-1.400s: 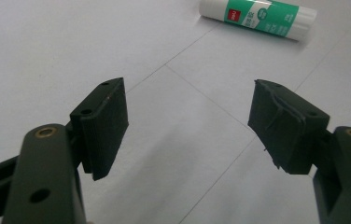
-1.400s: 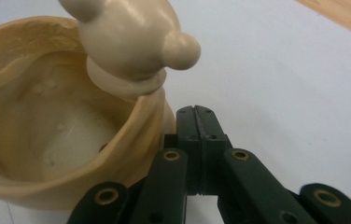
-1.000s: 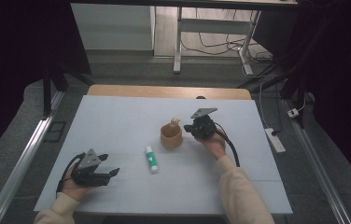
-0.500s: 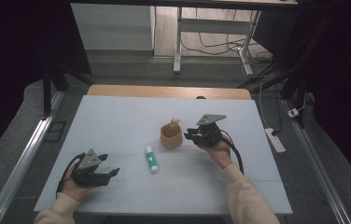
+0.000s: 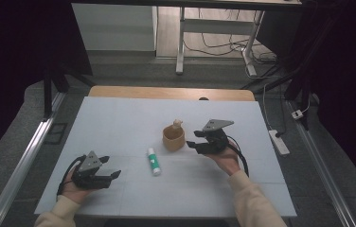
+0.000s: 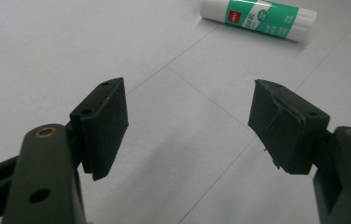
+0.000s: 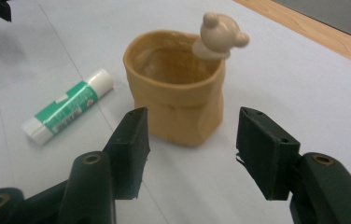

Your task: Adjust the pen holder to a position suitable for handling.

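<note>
The right tongs point(image 5: 191, 144) have just been opening; their jaws stand apart with nothing between them, just beside the tan cup point(image 5: 173, 137) that stands upright on the bench point(image 5: 119, 118). If they close again from this near, a jaw tip could clip the cup's wall and tip it. The left tongs point(image 5: 113, 176), also apart and empty, rest well away from the cup; the glue stick point(image 5: 153, 161) lies near it and could roll if nudged.

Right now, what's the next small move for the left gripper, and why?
Probably ease the left gripper forward toward the glue stick: its jaws stand open and empty, the stick lies loose ahead, and the right gripper, jaws just opened, is off the cup.
</note>
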Motion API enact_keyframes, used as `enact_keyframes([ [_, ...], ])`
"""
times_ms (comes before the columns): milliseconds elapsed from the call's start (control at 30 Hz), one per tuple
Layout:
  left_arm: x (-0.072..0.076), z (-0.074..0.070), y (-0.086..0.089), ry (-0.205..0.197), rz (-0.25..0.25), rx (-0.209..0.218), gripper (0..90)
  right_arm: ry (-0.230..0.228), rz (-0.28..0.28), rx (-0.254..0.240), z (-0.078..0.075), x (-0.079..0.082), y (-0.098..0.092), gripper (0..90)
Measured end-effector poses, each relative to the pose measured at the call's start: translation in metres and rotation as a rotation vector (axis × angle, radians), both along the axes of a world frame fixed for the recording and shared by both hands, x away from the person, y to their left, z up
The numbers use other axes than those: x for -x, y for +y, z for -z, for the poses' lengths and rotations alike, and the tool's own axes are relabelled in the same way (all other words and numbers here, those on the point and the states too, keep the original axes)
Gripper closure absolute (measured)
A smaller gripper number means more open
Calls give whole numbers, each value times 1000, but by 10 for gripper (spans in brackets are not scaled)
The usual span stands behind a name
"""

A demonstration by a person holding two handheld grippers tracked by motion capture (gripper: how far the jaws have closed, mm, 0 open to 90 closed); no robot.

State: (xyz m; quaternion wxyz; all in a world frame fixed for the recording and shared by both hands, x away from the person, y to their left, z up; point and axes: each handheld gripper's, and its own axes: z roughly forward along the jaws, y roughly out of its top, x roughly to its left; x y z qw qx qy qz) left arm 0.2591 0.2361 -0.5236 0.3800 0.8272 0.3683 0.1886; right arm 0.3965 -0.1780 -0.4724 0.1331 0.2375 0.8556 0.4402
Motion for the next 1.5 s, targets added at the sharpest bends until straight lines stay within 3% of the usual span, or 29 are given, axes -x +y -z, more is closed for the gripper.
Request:
enact_keyframes([
  [233, 1, -1, 0, -5, 0, 2, 277, 11, 34, -22, 9, 14, -28, 400],
  [467, 1, -1, 0, -7, 4, 3, 277, -6, 76, -21, 13, 34, -53, 391],
  [900, 1, -1, -1, -7, -1, -2, 278, -27, 107, -26, 17, 61, -85, 380],
  [1167, 1, -1, 0, -9, -2, -2, 278, -28, 122, -19, 20, 64, -91, 379],
  [1500, 2, -2, 0, -13, -3, -3, 277, -27, 95, -11, 19, 66, -83, 376],
])
